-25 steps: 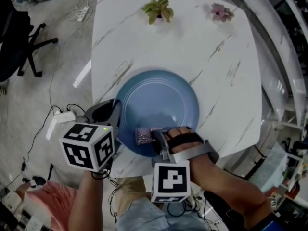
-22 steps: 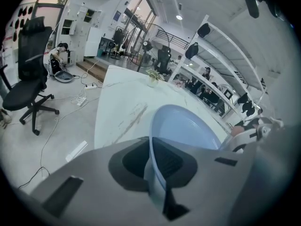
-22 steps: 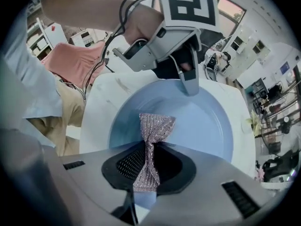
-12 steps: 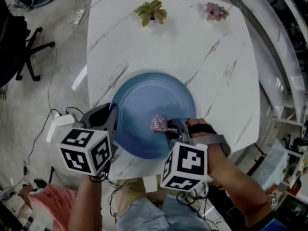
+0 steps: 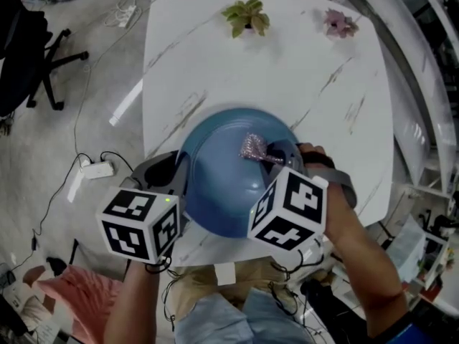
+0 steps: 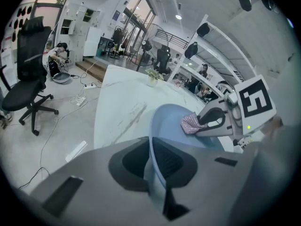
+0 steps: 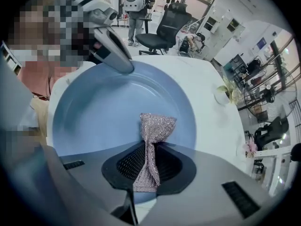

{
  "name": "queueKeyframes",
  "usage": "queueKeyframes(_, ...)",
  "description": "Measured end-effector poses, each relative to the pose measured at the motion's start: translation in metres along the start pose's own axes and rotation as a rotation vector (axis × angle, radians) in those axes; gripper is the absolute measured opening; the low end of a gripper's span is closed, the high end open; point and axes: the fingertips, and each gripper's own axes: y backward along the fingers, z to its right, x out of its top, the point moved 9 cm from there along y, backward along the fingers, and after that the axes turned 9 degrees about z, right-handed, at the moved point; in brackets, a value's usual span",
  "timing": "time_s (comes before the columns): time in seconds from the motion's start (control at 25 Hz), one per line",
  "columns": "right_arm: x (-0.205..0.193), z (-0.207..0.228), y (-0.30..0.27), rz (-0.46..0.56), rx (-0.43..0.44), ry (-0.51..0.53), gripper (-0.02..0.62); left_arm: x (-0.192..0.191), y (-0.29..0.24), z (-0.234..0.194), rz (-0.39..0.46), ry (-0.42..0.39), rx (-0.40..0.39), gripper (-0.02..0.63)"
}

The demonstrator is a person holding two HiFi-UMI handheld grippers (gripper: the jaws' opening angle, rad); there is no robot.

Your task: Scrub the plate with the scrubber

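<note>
**A:** What are the left tongs doing?

**B:** They are clamped on the rim of the blue plate, at its 9 o'clock side.

**A:** And the right tongs?

**B:** They pinch the sparkly pink scrubber tight. They reach in from 3 o'clock. The scrubber's loose end touches the inside of the plate, near 1 o'clock.

**A:** Where is the plate?

**B:** At the 6 o'clock edge of the white worktop, close to the person.

**A:** Anything else there?

**B:** A green plant at 12 o'clock and a pink plant at 1 o'clock, both well apart from the plate.
</note>
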Motion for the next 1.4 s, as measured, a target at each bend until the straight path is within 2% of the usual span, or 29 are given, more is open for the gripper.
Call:
queueKeyframes(0.16, 0.015, 0.014, -0.008, 0.005, -0.024, 0.038, 0.075, 0.001, -0.001, 0.000, -0.004, 0.004, -0.003, 0.021)
queueKeyframes(0.36, 0.034, 0.008, -0.013, 0.018, -0.034, 0.147, 0.075, 0.000, 0.000, 0.000, -0.004, 0.005, -0.002, 0.021)
queueKeyframes(0.84, 0.058, -0.066, 0.004, 0.149, 0.044, 0.289, 0.074, 0.001, 0.001, -0.001, -0.001, 0.006, 0.001, 0.021)
queueKeyframes(1.0, 0.045, -0.086, 0.012, 0.150, 0.096, 0.295, 0.074, 0.000, 0.001, -0.001, 0.001, 0.004, 0.004, 0.021)
queueKeyframes(1.12, 0.027, -0.094, 0.015, 0.124, 0.136, 0.262, 0.074, 0.000, 0.001, -0.002, 0.001, 0.002, 0.003, 0.021)
queueKeyframes(1.4, -0.003, -0.074, 0.019, 0.069, 0.102, 0.191, 0.074, 0.000, 0.000, -0.001, 0.001, 0.001, 0.007, 0.021)
